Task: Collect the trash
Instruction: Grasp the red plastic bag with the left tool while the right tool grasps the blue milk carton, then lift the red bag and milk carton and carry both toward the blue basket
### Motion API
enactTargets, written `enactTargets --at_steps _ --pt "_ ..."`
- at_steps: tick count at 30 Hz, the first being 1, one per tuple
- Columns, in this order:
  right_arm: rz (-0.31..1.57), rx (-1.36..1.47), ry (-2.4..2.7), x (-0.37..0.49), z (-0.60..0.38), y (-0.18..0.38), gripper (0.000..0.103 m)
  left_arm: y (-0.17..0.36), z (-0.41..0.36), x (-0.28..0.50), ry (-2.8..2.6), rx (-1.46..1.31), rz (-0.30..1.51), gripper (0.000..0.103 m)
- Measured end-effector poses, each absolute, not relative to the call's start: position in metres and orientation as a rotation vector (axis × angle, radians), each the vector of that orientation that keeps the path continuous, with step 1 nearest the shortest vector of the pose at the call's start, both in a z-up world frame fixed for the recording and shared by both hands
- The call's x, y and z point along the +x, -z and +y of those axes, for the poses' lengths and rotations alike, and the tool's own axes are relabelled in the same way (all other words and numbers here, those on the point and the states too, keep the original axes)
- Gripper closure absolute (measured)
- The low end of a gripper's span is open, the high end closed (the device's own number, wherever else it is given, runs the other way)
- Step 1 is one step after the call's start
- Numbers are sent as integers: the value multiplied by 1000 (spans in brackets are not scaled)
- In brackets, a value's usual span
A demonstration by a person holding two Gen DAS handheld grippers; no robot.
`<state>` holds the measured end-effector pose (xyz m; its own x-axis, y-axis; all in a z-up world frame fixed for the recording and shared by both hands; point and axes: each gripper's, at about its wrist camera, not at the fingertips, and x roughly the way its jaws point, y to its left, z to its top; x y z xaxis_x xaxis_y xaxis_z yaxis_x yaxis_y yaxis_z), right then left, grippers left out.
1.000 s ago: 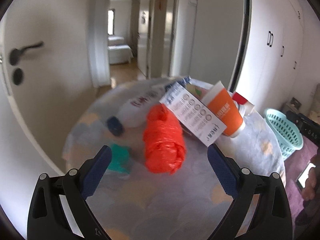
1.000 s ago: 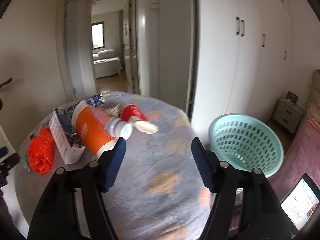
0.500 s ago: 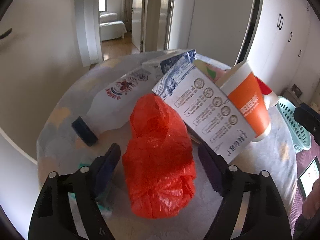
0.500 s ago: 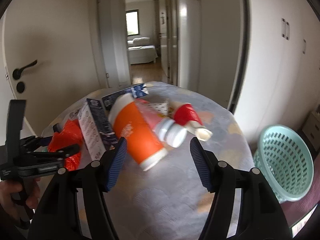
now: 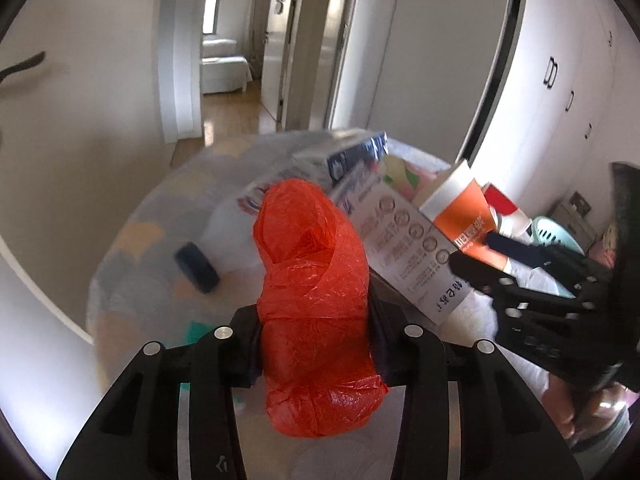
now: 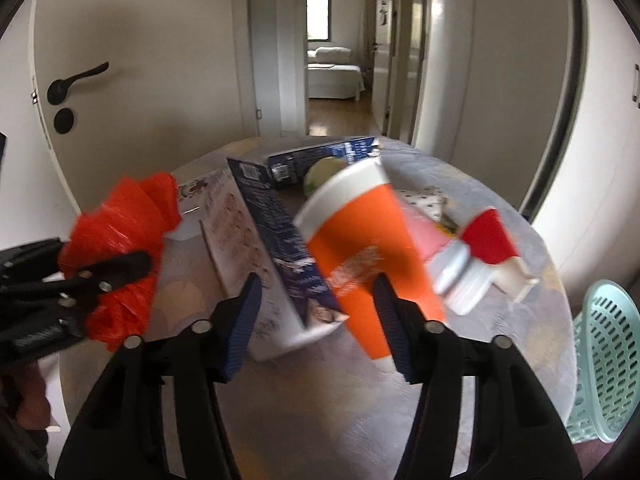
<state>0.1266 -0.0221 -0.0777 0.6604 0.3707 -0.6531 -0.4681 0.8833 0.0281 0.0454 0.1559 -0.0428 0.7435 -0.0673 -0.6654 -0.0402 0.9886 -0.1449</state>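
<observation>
Left wrist: left gripper [image 5: 316,344] has just closed its jaws onto the red plastic bag [image 5: 316,280], pads pressing both sides, above the round table [image 5: 132,264].
Right wrist: right gripper [image 6: 320,320], jaws closing, straddles the carton [image 6: 276,256] and orange cup [image 6: 360,240]; blur hides contact, probably none.
Basket [image 6: 604,364]: right of table.

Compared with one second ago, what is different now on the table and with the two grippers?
The left gripper came forward around the red plastic bag; its jaws have just been closing and now pinch it. The right gripper swung from the green basket side toward the orange cup and the white carton; its jaws have been closing, still open. The trash pile on the table stayed in place.
</observation>
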Motion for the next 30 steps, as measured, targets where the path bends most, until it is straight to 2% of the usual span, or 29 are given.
enactTargets --at_steps 1,10,13,14,22,24,26,30 --pt "717 -150 -492 127 -17 79 65 41 159 46 10 -158 728 64" --pt "727 -172 -635 101 2 79 65 33 183 47 -38 -187 706 64" --pt "684 -220 -604 97 6 77 43 36 186 48 -38 -203 714 64" --pt "678 -234 -596 97 8 78 42 38 187 50 -38 -207 718 64" --pt "768 -254 -650 113 23 99 42 42 194 44 -48 -213 716 63" --pt "780 -254 -647 115 25 102 45 40 195 43 -53 -212 710 63" --pt "784 -252 -640 112 25 101 54 37 196 41 -56 -212 704 63" --pt "821 -212 -714 108 24 99 55 35 195 39 -59 -209 698 63"
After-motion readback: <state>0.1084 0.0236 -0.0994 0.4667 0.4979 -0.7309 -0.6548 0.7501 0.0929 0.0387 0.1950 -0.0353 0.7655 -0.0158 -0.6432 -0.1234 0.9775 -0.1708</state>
